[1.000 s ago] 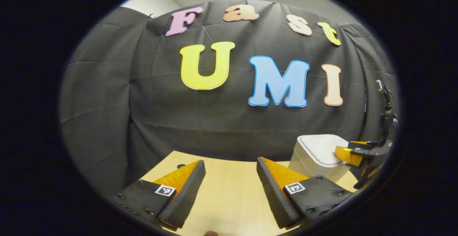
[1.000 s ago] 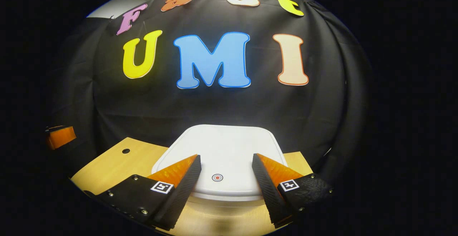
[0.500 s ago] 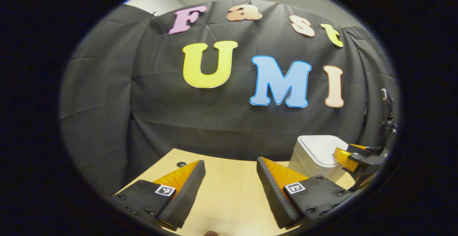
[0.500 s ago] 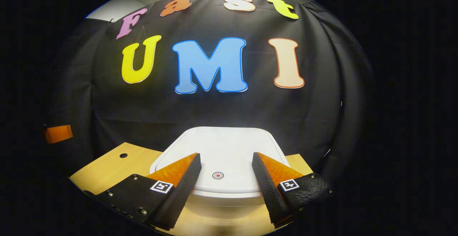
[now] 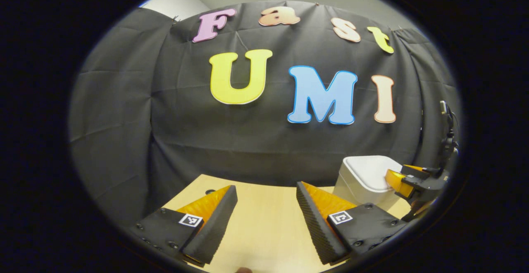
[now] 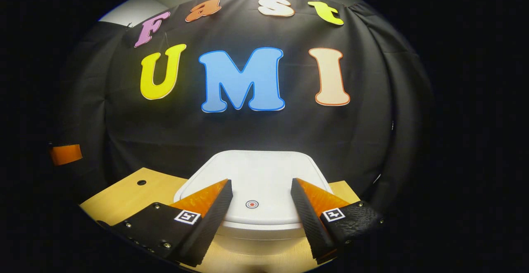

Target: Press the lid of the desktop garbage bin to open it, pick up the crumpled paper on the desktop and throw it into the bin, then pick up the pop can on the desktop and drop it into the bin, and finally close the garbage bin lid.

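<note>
The right gripper point(image 6: 260, 204) hangs over the front edge of the closed white lid point(image 6: 258, 171) of the garbage bin point(image 5: 363, 178), its jaws set apart with nothing between them. A small red ring mark point(image 6: 251, 204) sits on the lid midway between the jaws, likely the press point. To do the press well, one jaw tip should probably come down squarely on that mark, pushing straight down and then lifting clear so the lid can spring up; a push off to the side could tip the light bin.

The left gripper point(image 5: 266, 219) hovers over the bare wooden bench point(image 5: 264, 223), jaws also apart and empty, with the bin to the right of them.

Each jaw carries a small square coded tag; no brand or readable writing shows on the bin.
</note>
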Demonstrator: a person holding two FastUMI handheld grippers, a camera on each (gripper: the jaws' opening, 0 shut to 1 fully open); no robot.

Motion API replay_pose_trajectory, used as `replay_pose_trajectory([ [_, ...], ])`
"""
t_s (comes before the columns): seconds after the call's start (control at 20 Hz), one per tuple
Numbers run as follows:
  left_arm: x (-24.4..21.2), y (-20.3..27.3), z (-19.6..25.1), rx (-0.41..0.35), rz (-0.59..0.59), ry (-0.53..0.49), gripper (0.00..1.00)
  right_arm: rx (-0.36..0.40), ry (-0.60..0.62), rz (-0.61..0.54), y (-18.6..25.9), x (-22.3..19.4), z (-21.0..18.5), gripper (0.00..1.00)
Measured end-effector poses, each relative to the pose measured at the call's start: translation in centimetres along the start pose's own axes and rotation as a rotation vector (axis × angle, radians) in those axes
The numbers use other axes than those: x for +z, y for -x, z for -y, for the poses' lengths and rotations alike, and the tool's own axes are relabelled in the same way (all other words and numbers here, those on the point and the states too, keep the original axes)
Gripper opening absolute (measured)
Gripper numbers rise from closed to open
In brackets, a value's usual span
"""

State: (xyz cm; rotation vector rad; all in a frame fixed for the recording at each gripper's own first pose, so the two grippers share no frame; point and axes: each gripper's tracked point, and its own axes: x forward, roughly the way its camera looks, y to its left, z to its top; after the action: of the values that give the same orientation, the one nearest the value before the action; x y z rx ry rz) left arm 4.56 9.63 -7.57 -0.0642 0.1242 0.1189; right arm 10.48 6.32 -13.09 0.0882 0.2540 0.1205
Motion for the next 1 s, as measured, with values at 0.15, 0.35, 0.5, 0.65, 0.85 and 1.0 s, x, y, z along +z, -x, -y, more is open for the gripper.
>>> replay_pose_trajectory([
  [0.15,0.2,0.1,0.3,-0.008,0.008,-0.005,0.97,0.001,-0.002,0.003,0.0,0.0,0.1,0.92],
  [0.35,0.6,0.2,0.6,-0.021,0.018,-0.007,0.97,-0.017,0.004,-0.001,0.6,0.1,0.4,0.94],
  [0.5,0.9,0.3,1.0,-0.039,0.028,-0.013,0.95,-0.023,0.044,0.003,1.7,0.3,0.4,0.94],
  [0.65,1.2,0.2,1.6,-0.067,0.037,-0.015,0.96,-0.032,0.064,0.038,3.1,1.4,0.7,0.94],
  [0.85,1.8,0.5,2.7,-0.112,0.053,-0.021,0.97,-0.050,0.049,0.079,5.2,2.9,0.8,0.93],
  [1.0,2.3,0.8,3.4,-0.146,0.069,-0.035,0.97,-0.072,0.040,0.107,6.8,3.9,1.0,0.93],
])
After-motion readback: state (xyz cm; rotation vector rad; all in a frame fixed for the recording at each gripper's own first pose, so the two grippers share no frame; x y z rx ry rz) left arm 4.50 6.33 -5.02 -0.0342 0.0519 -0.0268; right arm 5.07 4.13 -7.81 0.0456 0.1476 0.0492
